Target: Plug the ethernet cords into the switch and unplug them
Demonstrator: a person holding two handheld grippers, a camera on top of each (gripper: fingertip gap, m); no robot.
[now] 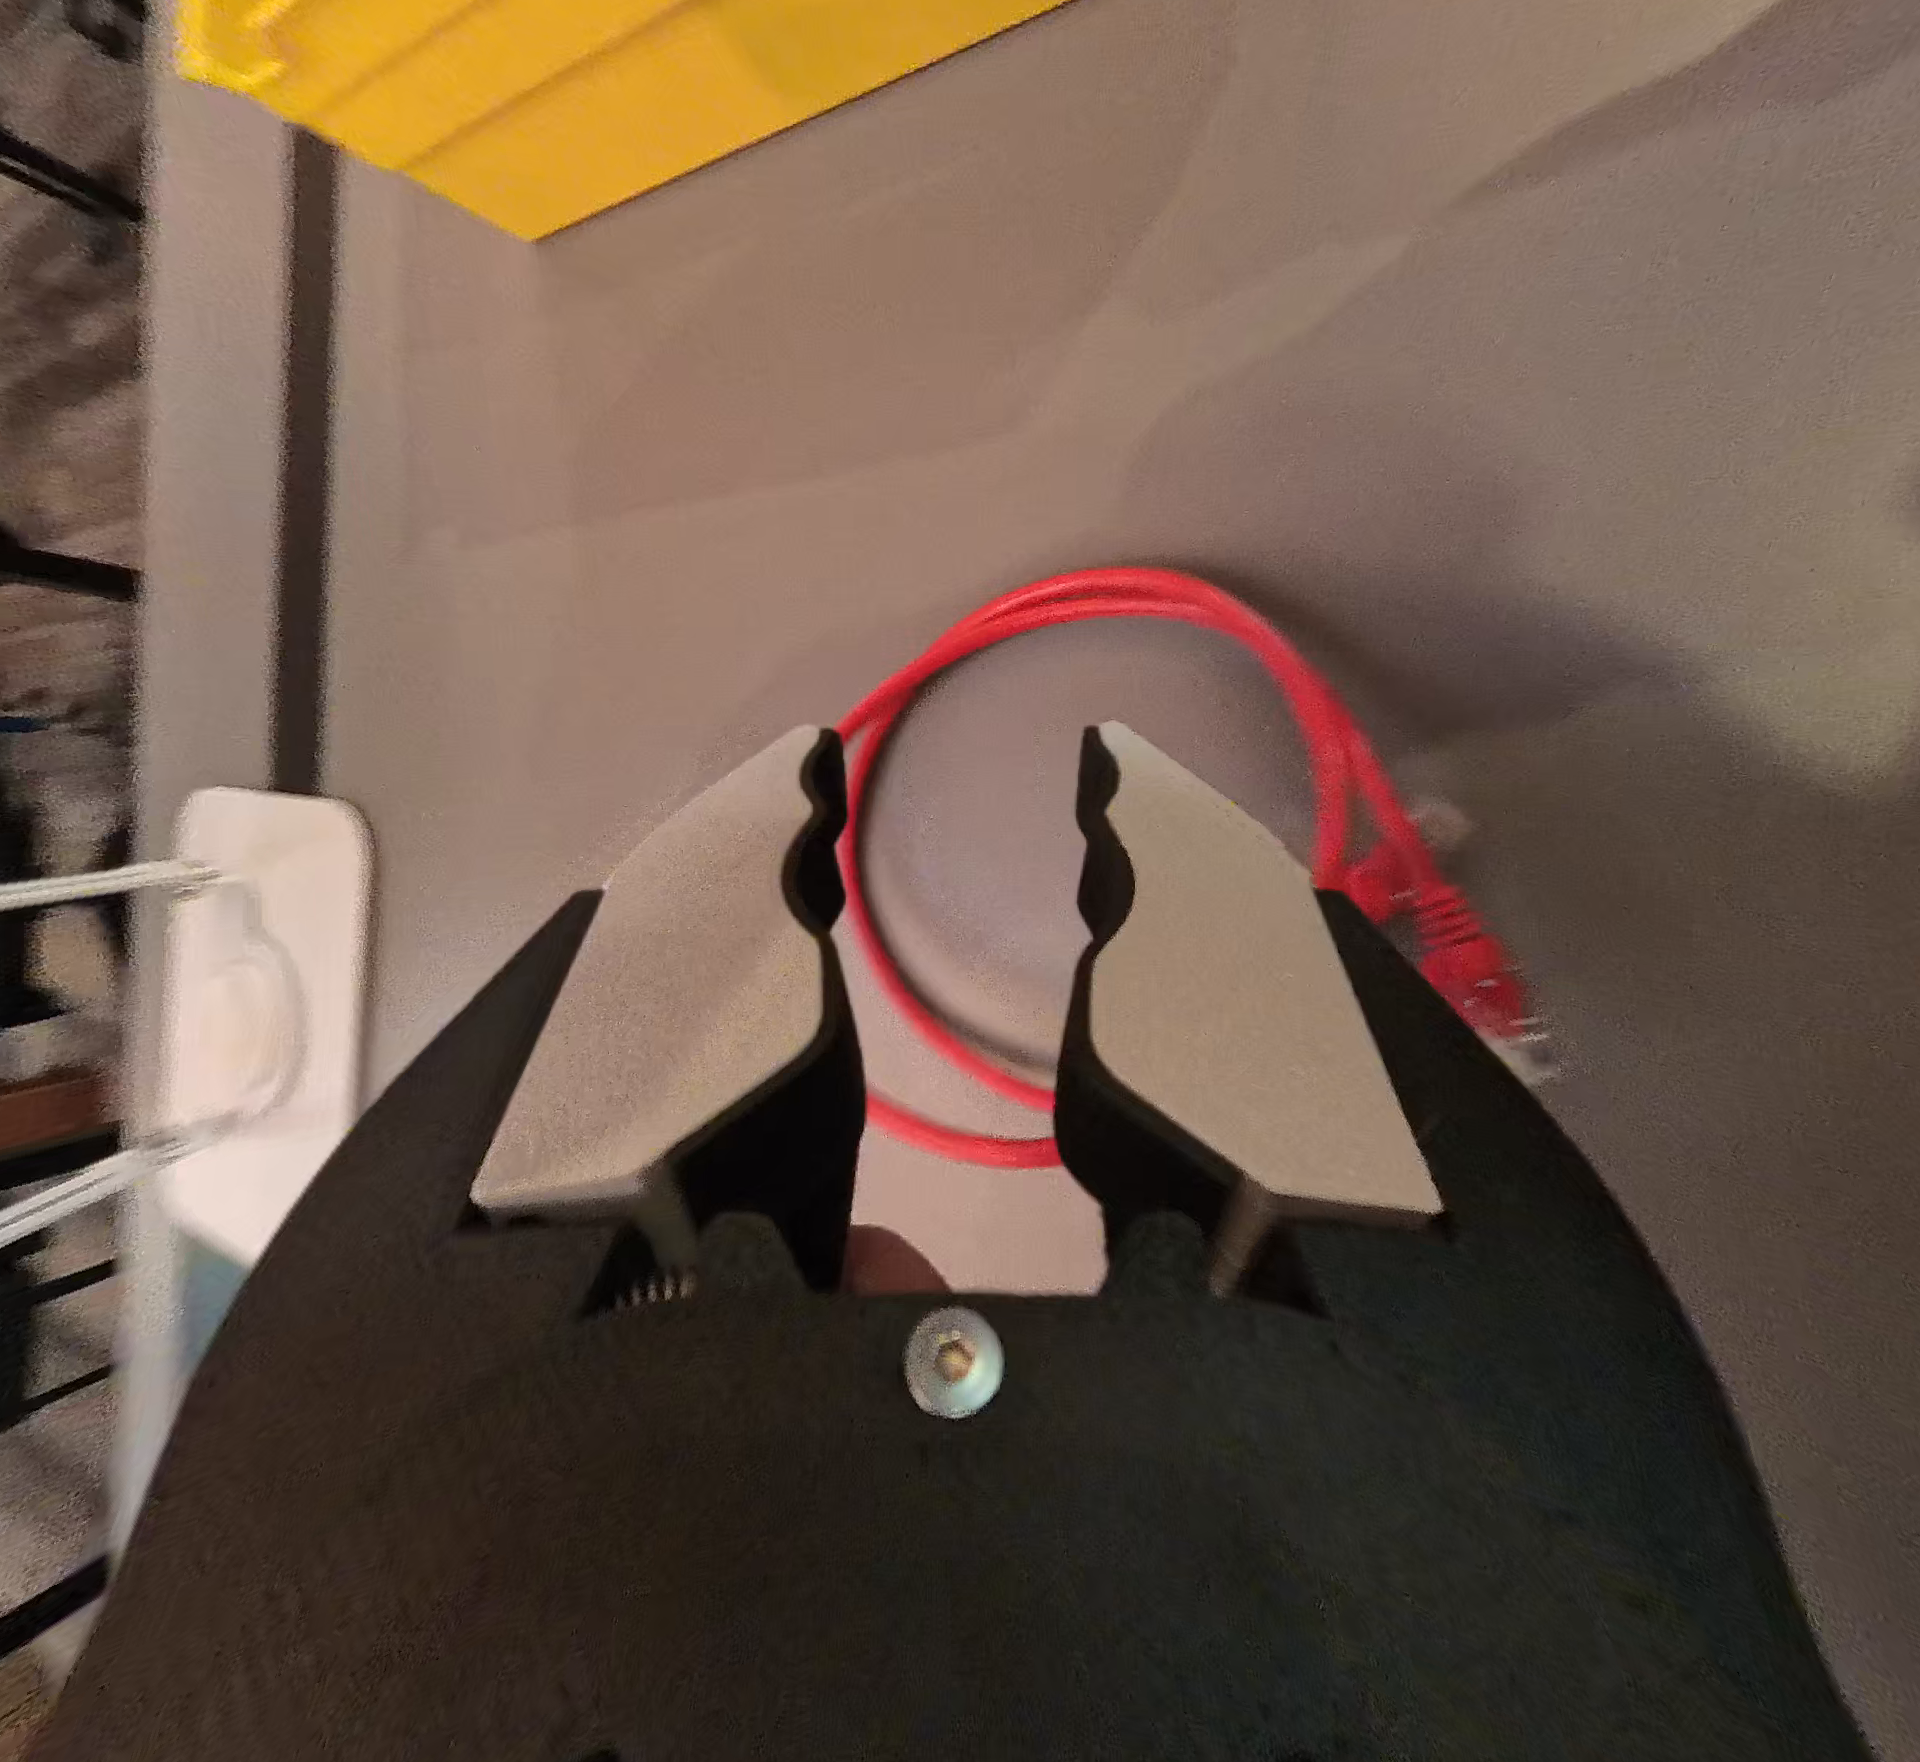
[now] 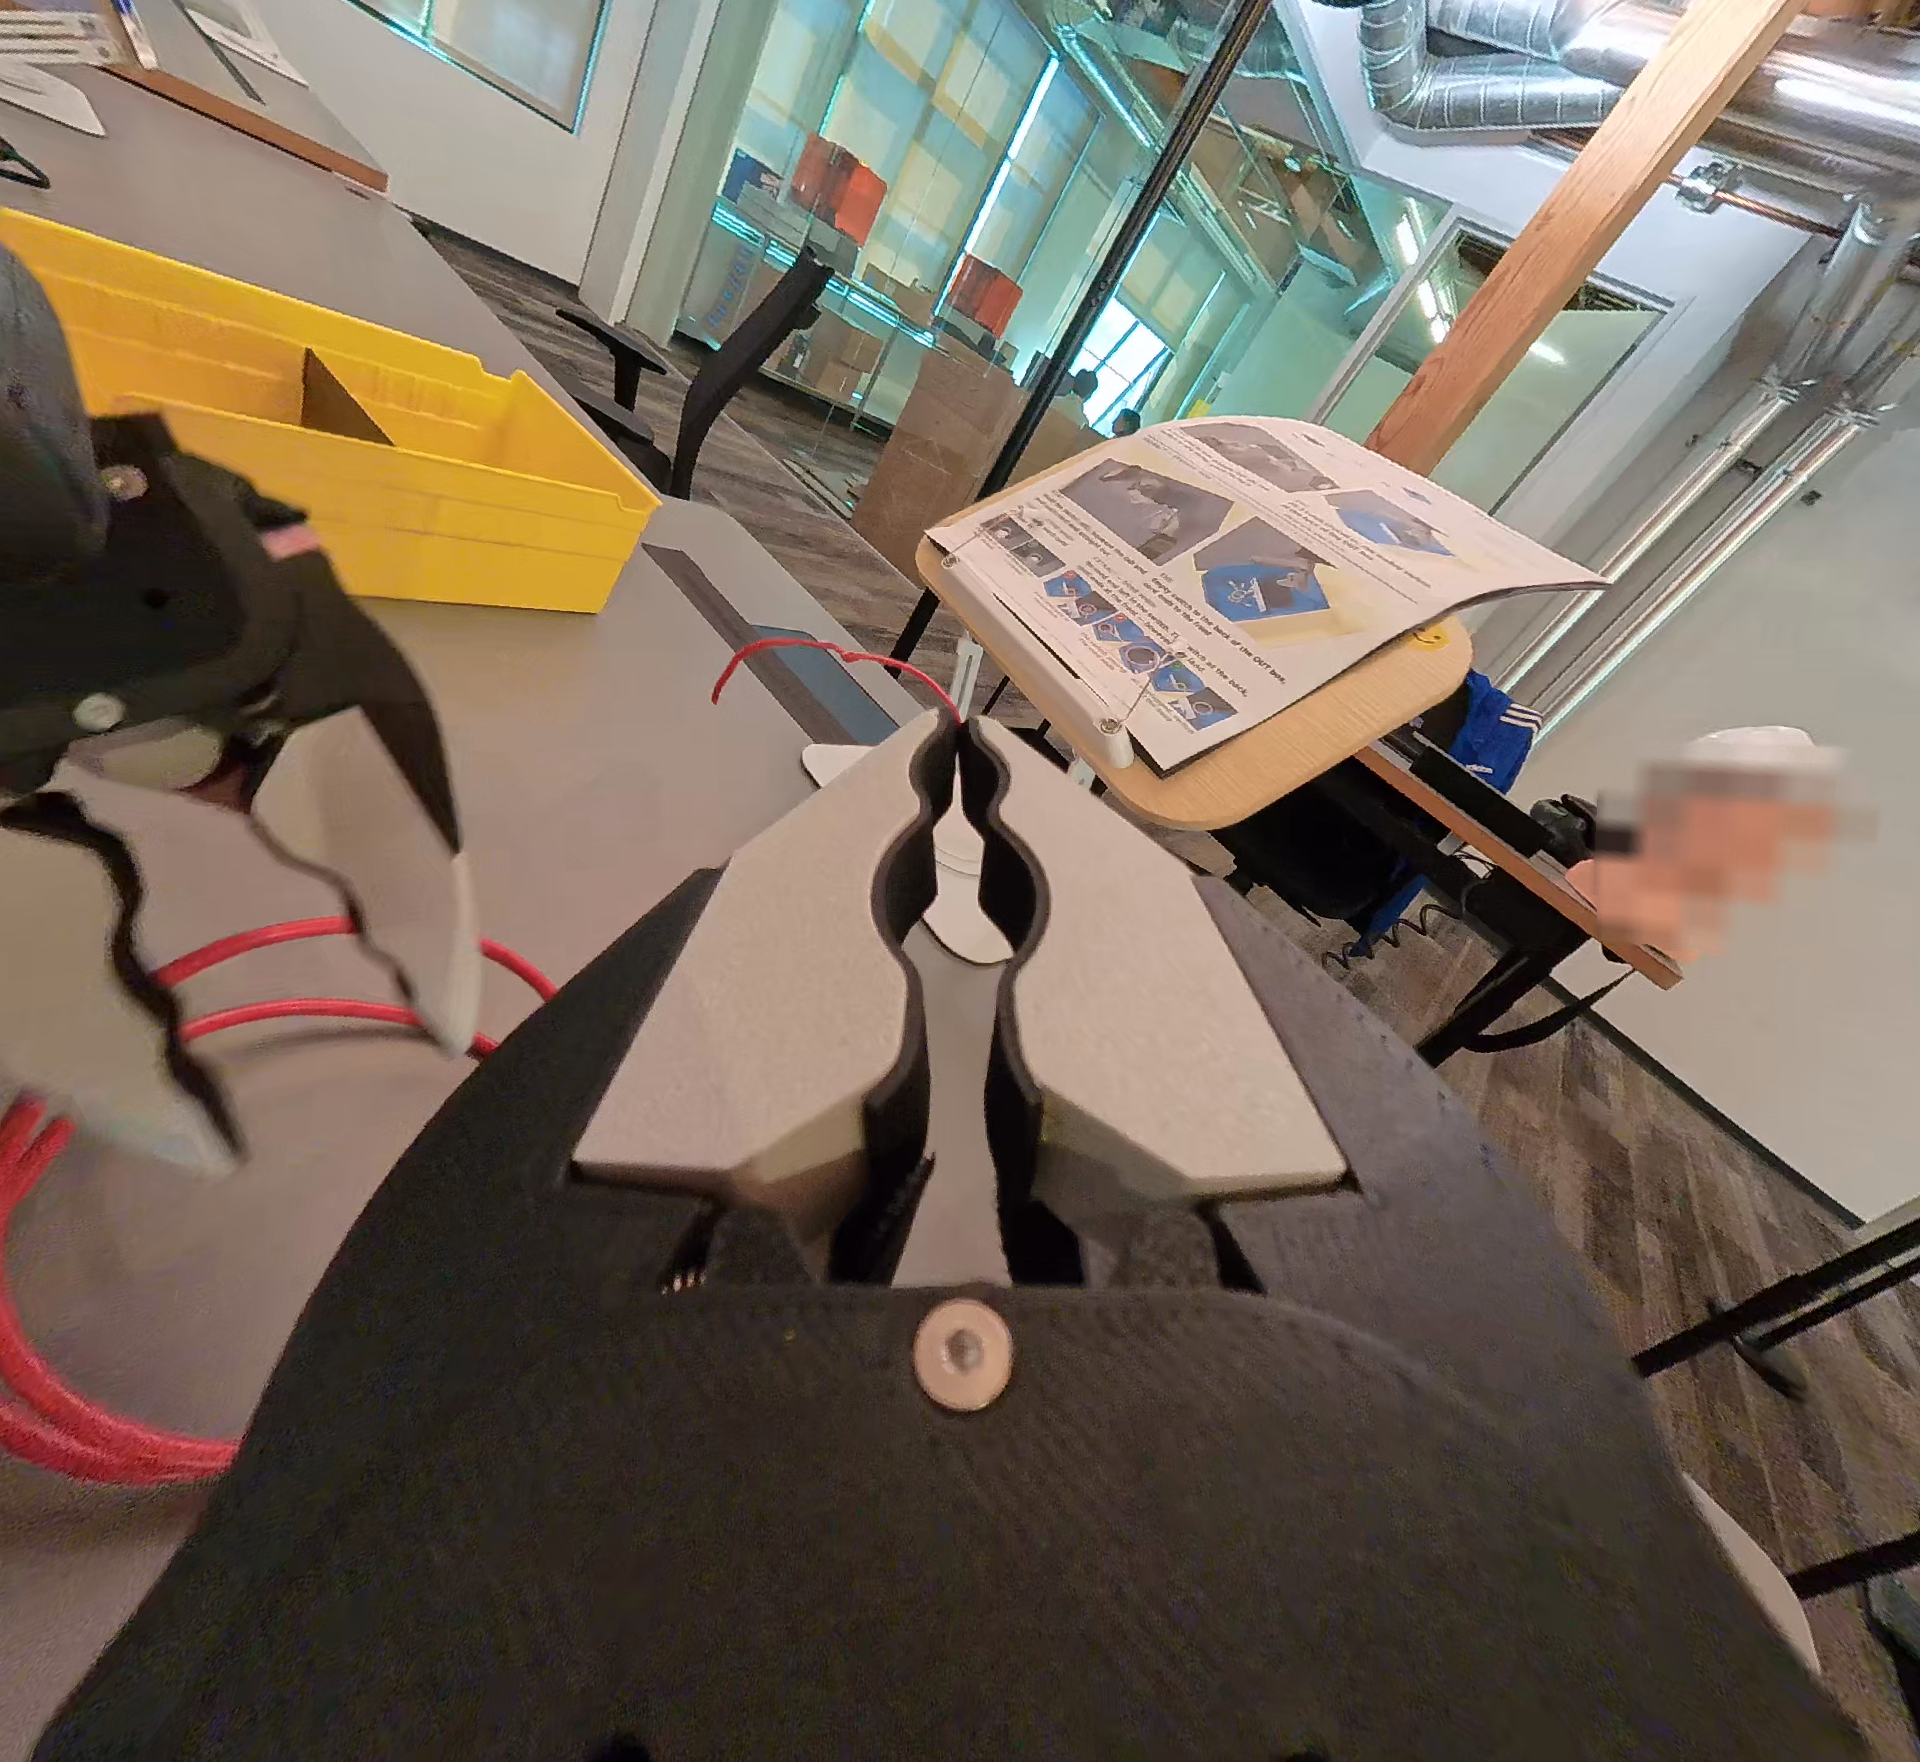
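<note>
A red ethernet cord lies coiled on the grey table, its clear-tipped plugs at the coil's right side. My left gripper is open and empty, hovering just over the coil. In the right wrist view the left gripper shows at the left, above the red cord. My right gripper is shut on the end of a thin red wire tie and holds it above the table. A blurred white device with pale cords sits at the left edge.
A yellow bin stands at the back of the table and also shows in the left wrist view. A stand with printed pages and a black pole are beyond the table's right edge. A black rack is at the left. Across from one pair of fingers to the other is roughly 20 centimetres.
</note>
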